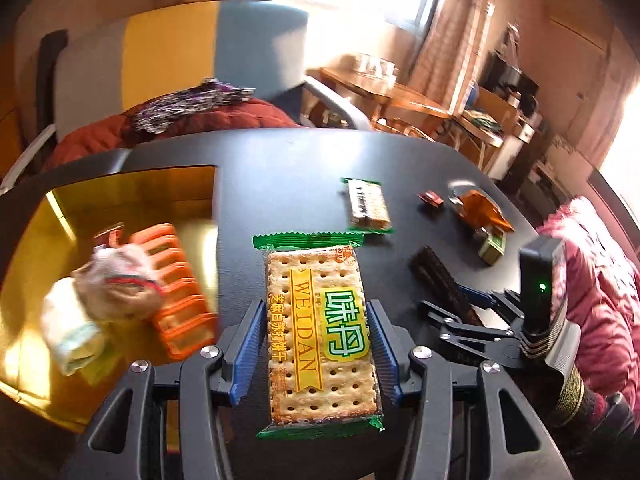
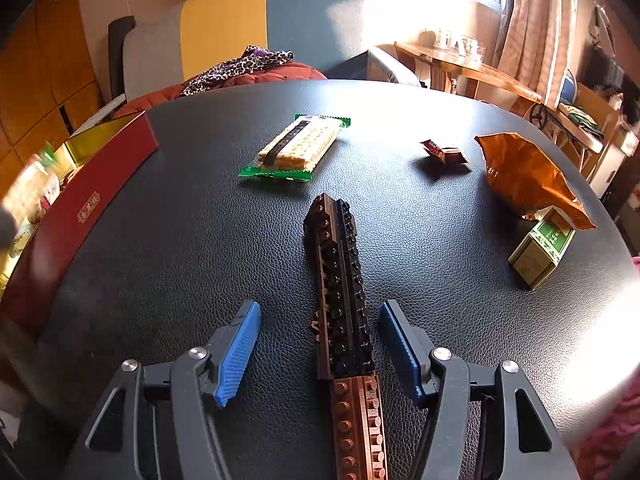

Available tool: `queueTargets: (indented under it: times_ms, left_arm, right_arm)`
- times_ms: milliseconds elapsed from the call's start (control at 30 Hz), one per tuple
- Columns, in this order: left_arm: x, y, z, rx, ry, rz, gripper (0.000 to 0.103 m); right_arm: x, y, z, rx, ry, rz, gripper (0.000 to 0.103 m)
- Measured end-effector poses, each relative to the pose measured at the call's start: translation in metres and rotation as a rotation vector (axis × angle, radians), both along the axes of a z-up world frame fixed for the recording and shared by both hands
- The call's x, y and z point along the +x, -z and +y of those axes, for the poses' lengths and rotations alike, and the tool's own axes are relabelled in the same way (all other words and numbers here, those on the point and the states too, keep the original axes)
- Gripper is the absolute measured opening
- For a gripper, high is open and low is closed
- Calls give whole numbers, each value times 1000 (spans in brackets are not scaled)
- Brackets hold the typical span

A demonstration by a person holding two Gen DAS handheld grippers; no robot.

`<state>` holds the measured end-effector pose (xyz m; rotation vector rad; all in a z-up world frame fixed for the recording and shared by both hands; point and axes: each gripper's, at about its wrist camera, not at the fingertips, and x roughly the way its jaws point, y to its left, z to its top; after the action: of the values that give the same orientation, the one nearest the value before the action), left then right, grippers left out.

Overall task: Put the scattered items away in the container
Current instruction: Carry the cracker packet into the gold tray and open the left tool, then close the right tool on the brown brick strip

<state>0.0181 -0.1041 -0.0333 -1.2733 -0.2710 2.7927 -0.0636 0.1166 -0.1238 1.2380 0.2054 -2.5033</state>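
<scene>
My left gripper (image 1: 316, 344) is shut on a green-edged cracker packet (image 1: 318, 332), held above the black table just right of the gold-lined box (image 1: 132, 192). The box holds an orange rack (image 1: 176, 292) and wrapped snacks (image 1: 108, 284). My right gripper (image 2: 320, 348) is open, its blue pads on either side of a long brown and black brick piece (image 2: 340, 288) lying on the table; it also shows in the left wrist view (image 1: 440, 284). A second cracker packet (image 2: 298, 148) lies further back.
A small brown candy (image 2: 444, 152), an orange foil bag (image 2: 528, 176) and a small green box (image 2: 542, 248) lie at the table's right. The box's red wall (image 2: 80, 200) stands at the left. A sofa with clothes is behind the table.
</scene>
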Motion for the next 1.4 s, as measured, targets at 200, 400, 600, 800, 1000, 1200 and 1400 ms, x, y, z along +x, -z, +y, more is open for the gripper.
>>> queueTargets:
  times_ms: [200,400,600,800,1000,1200,1400]
  left_arm:
    - [9,-5,-60,-4,-145,14,51]
    - [15,-2,-104,-48,-247,5,51]
    - [11,8,-140,-108,-328,-36,51]
    - [-3,24,-169,-153,-379,-85,51]
    - [-11,38,-187,-179,-408,-103,50]
    - [-15,40,-197,-184,-433,-112,50]
    - [-5,26,-193,-201,-455,-66,54]
  right_arm:
    - [0,0,0,0,5,-1,63]
    - [0,0,0,3,4,-4,63]
    - [-2,0,-1,7,7,-7,64]
    - [-1,1,-4,15,11,-8,64]
    - [-3,0,-5,23,21,-18,64]
    - [-4,0,-6,22,37,-31,65]
    - [-5,0,-5,19,48,-30,67]
